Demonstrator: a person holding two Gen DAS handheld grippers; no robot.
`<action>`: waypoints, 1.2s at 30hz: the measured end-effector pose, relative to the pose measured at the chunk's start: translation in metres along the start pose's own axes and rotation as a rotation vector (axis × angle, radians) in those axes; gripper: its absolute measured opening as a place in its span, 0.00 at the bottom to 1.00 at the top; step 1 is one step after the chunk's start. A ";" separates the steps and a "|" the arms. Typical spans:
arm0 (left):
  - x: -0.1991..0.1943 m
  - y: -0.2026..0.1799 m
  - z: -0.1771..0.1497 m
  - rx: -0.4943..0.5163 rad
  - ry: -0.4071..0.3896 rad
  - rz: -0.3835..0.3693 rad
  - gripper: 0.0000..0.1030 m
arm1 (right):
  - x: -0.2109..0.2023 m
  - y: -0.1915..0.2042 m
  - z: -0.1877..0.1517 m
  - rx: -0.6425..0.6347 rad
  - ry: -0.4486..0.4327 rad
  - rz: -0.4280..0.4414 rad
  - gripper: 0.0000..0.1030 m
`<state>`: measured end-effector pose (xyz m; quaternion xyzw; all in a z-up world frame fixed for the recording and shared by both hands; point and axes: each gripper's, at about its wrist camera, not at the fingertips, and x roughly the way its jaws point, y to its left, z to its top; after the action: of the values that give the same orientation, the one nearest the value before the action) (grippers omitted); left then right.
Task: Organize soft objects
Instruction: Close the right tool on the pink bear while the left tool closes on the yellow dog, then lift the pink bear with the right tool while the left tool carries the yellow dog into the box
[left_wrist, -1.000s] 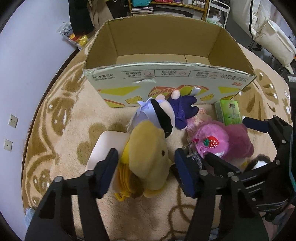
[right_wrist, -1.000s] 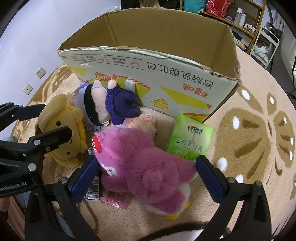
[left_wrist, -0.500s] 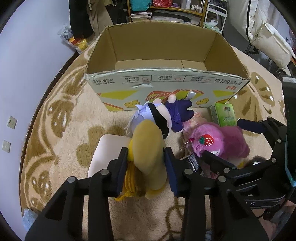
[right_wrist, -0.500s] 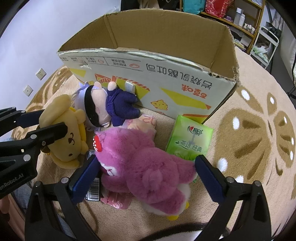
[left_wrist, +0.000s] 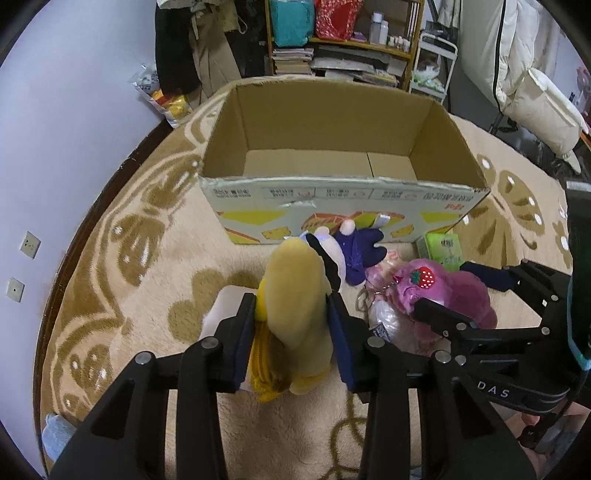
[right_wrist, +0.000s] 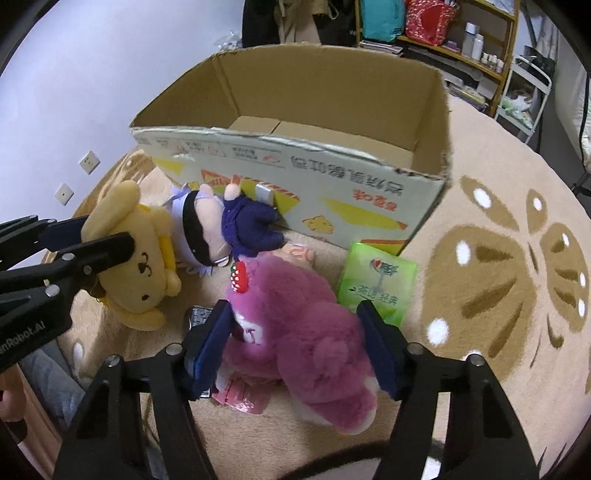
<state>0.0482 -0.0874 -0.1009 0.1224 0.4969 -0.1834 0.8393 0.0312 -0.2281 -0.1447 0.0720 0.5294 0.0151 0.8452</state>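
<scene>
Left wrist view gives us the cardboard box first, open-topped and bare inside, standing on the patterned rug just behind the toys. Next in size is the pink plush bear, lying in front of the box beside a green tissue pack. Our right gripper has just been closing around its body, with the pads at the fur; we cannot tell whether they press. The yellow plush dog is pinched at mid-body by our left gripper. We judge both toys light, squashy and unbreakable, so a firm squeeze across the thick middle should hold, whereas ears or limbs would sag.
</scene>
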 end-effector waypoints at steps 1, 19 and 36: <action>-0.002 0.001 0.000 -0.004 -0.007 0.002 0.35 | -0.001 -0.002 0.000 0.008 -0.003 0.004 0.68; -0.059 0.016 0.010 -0.038 -0.227 0.070 0.35 | -0.071 -0.011 -0.004 0.064 -0.288 0.015 0.67; -0.074 0.015 0.043 0.015 -0.429 0.133 0.35 | -0.105 -0.019 0.013 0.080 -0.502 0.030 0.67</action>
<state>0.0565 -0.0764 -0.0154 0.1193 0.2966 -0.1532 0.9350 -0.0040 -0.2594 -0.0475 0.1148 0.3022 -0.0118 0.9462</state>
